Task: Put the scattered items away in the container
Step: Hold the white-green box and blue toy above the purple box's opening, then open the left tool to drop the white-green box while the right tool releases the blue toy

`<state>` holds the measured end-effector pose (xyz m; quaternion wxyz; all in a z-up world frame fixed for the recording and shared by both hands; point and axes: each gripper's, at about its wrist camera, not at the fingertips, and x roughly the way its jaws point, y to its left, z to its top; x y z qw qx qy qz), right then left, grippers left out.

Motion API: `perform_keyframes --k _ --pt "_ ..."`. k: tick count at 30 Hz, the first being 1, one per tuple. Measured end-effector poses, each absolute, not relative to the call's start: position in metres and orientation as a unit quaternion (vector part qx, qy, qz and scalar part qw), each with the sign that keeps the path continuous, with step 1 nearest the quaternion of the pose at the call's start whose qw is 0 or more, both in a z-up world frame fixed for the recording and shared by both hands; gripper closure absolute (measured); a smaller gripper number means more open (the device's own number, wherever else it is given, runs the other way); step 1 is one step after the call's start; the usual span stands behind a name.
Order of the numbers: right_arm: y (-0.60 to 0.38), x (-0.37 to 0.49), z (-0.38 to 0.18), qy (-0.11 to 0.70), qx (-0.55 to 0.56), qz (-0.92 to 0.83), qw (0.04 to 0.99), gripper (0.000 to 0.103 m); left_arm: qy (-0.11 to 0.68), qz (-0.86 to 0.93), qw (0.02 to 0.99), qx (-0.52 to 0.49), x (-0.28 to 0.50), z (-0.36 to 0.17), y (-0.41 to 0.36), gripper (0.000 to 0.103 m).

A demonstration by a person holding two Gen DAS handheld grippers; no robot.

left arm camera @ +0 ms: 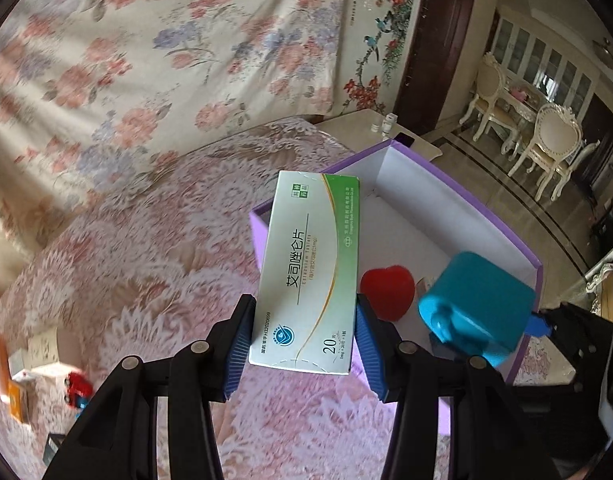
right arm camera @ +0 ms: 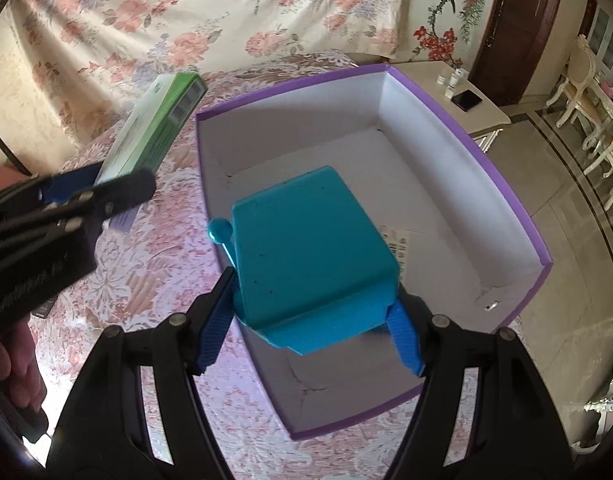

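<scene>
Box: the purple box [right arm camera: 502, 196], white inside, sits open on the lace cloth [left arm camera: 154, 248]; you have both claws at it.
Box contents: a red heart [left arm camera: 386, 292] lies on the floor of the box, seen in your left view; a printed slip [right arm camera: 398, 245] lies on the floor in your right view.
Carton: the white and green carton [left arm camera: 310, 276] is in your left claw [left arm camera: 304, 344], its far end over the box's near-left rim; most of it is still outside the box.
Left claw: pinching the carton by its two long edges, blue pads [left arm camera: 238, 346] pressed to both sides. In your right view it shows at the left, beside the box wall, with your hand [right arm camera: 18, 368] behind it.
Blue item: the teal plastic block [right arm camera: 310, 256], with a small knob on a stem at its left side, is held above the box interior; it does not touch the floor.
Right claw: your right claw [right arm camera: 310, 332] grips the block at its near end, a pad on each side.
Scattered items: small boxes [left arm camera: 34, 364] and a red toy [left arm camera: 77, 388] lie on the cloth at the left edge, well apart from the box; blurred.
Surroundings: a flowered sheet [left arm camera: 126, 60] hangs behind; a side table [right arm camera: 458, 108] with small bottles and a phone stands beyond the box.
</scene>
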<state>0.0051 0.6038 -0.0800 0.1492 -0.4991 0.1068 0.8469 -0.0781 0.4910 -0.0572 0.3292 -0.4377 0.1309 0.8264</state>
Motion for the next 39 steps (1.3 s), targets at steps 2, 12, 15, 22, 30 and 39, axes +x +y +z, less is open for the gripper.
perform_keyframes --k 2,12,15,22,30,39 --pt "0.608 0.006 -0.082 0.108 -0.501 0.845 0.151 0.031 0.133 0.824 0.333 -0.439 -0.081 -0.059 0.502 0.054" --pt "0.624 0.007 -0.1 0.116 -0.521 0.832 0.15 0.031 0.148 0.815 0.345 -0.441 -0.089 -0.068 0.545 0.054" --pt "0.629 0.004 -0.109 0.122 -0.532 0.825 0.148 0.031 0.155 0.81 0.346 -0.447 -0.095 -0.076 0.556 0.054" --pt "0.635 0.0 -0.121 0.129 -0.547 0.815 0.142 0.031 0.164 0.802 0.348 -0.457 -0.099 -0.087 0.569 0.054" --pt "0.634 -0.003 -0.132 0.129 -0.559 0.807 0.138 0.031 0.175 0.797 0.341 -0.466 -0.103 -0.101 0.576 0.054" --pt "0.636 -0.007 -0.142 0.137 -0.572 0.798 0.132 0.031 0.186 0.786 0.337 -0.483 -0.11 -0.116 0.581 0.053"
